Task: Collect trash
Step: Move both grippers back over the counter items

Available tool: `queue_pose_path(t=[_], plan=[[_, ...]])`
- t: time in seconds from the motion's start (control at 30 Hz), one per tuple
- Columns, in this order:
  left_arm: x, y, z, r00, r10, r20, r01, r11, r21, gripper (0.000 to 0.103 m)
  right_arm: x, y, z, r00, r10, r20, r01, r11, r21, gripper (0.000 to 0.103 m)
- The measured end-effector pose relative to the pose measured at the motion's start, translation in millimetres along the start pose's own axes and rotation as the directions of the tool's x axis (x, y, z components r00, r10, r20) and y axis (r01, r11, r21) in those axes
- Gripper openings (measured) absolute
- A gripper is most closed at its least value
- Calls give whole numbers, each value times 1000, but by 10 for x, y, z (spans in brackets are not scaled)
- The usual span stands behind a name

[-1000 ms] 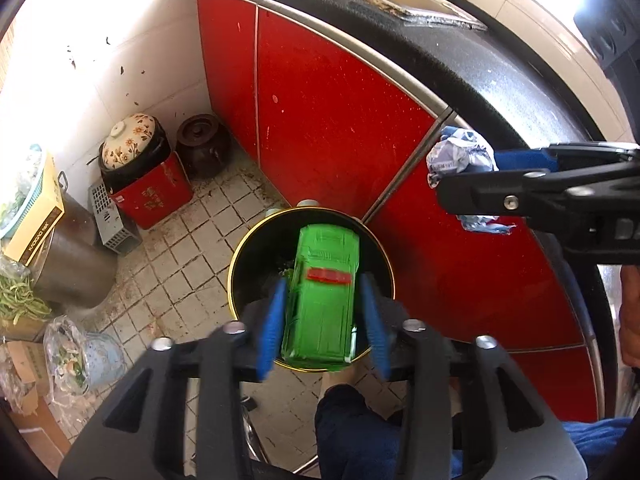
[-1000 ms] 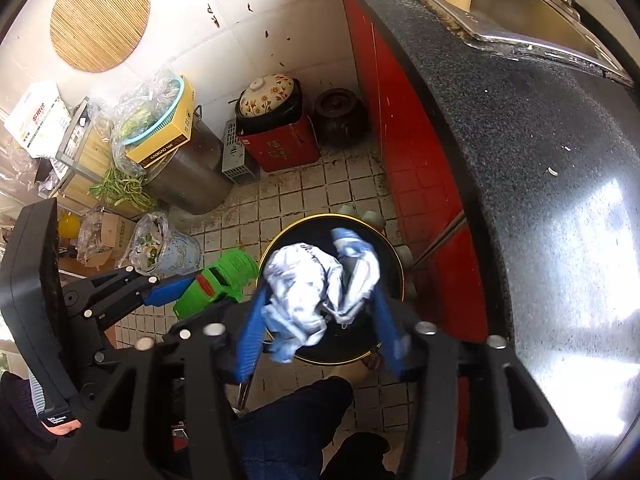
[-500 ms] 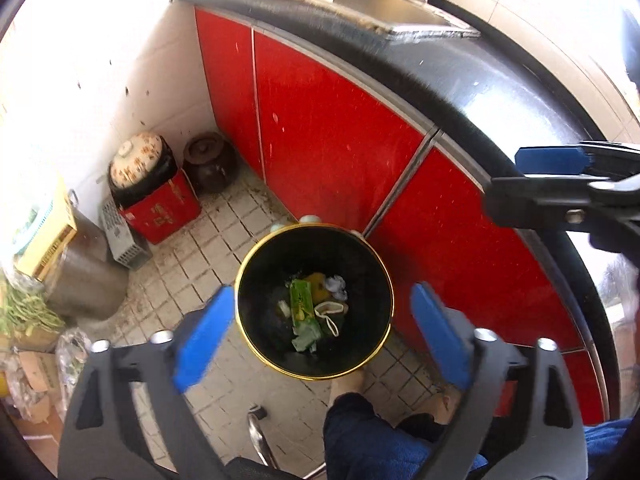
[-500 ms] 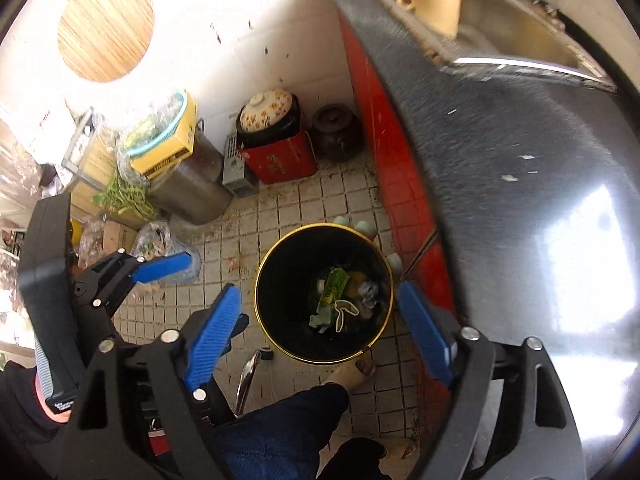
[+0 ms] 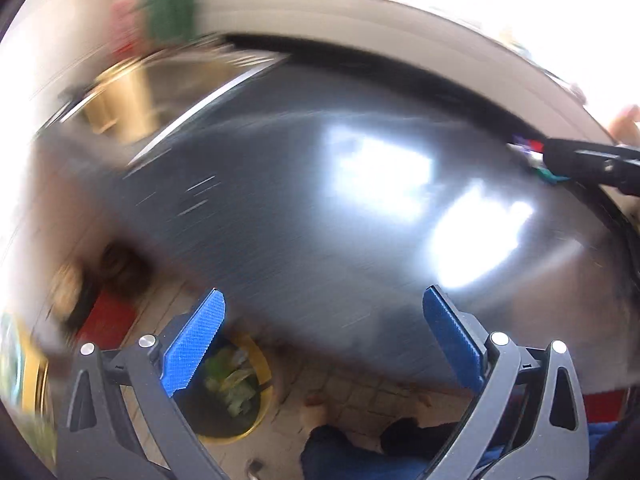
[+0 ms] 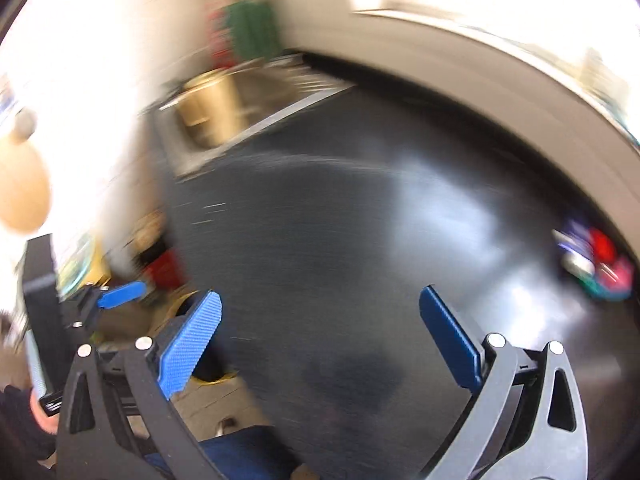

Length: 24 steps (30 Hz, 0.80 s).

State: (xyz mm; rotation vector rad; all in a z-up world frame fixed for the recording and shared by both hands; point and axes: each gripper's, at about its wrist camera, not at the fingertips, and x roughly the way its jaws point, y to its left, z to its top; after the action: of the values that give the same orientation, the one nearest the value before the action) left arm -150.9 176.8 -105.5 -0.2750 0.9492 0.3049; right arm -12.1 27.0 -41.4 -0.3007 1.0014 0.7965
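Note:
Both views are motion-blurred. My left gripper (image 5: 324, 336) is open and empty, over the edge of the dark countertop (image 5: 320, 200). The black bin with a yellow rim (image 5: 236, 400) stands on the floor below it, with green and pale trash inside. My right gripper (image 6: 320, 336) is open and empty above the countertop (image 6: 360, 260). A blurred pile of colourful trash (image 6: 596, 268) lies on the counter at the far right; it also shows in the left wrist view (image 5: 534, 156), beside the right gripper's body. The left gripper's blue finger (image 6: 120, 294) shows at the left of the right wrist view.
A steel sink (image 6: 256, 108) with a tan jug (image 6: 208, 112) is set in the counter at the back left. A green thing (image 6: 252, 32) stands behind it. Red items and pots (image 5: 104, 312) sit on the tiled floor by the wall. My leg (image 5: 360, 456) is below.
Both grippers opened and dropped the green toy car and the crumpled wrapper into the bin. Both have since swung up from the bin toward the countertop.

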Motion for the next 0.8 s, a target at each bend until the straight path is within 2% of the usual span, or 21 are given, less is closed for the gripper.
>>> queue_pose_path(t=[0.07,0.13,0.33,0.53,0.8], plan=[[102,-451,206,998,-59,0,59,993,102,96,-175,-436,-78,998,-59,18,57,994,94,96],[167,-894,354,994,-108,1,105,973,204,96,-352,-906,-215,992,-122,22,116,974,194,96],[284,-1877,554,978,-206,-31,203,906,372,96,-872,-1851,-663,970,-239,39,207,901,381,96],[373,-2344,603,971,-229,-69,236,868,437,96,-1033,-2311,-892,966,-255,36,209,857,472,96],[590,-2634,851,968,-225,-115,252,870,424,96,-878,-2623,-761,975,-220,38,173,849,499,96]])
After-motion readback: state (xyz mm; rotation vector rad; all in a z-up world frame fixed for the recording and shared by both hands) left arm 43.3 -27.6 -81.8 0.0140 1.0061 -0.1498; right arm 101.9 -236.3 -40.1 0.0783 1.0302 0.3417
